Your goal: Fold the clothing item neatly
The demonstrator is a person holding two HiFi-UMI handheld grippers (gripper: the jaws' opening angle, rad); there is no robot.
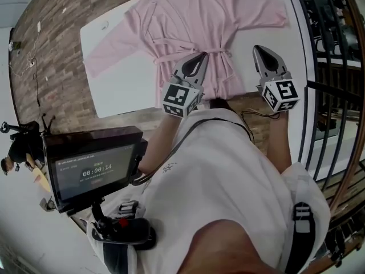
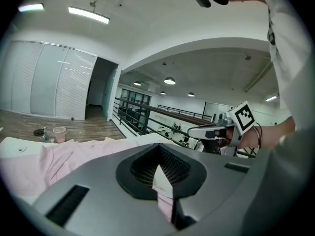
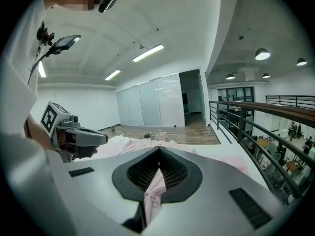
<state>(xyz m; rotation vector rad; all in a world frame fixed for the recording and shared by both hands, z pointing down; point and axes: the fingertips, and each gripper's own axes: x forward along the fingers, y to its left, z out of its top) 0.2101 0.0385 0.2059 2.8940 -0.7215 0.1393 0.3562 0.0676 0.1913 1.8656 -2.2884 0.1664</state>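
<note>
A pink robe (image 1: 188, 21) lies spread out flat on the white table (image 1: 114, 90), sleeves out to both sides and its belt tied at the waist. My left gripper (image 1: 199, 56) hangs above the robe's lower front near the belt, jaws shut. My right gripper (image 1: 258, 49) is shut too and hovers over bare table just right of the hem. In the left gripper view the robe (image 2: 59, 156) stretches away beyond the closed jaws (image 2: 158, 147), and the right gripper (image 2: 211, 132) shows at the right. Pink cloth shows through the slit of the right gripper (image 3: 158, 150), with no hold that I can make out.
A dark railing (image 1: 331, 96) runs along the table's right side. Wooden floor (image 1: 51, 56) surrounds the table. A screen on a stand (image 1: 94, 167) sits at the person's lower left. Another person (image 1: 17, 147) stands at the far left. A cup (image 2: 59, 132) stands on the floor.
</note>
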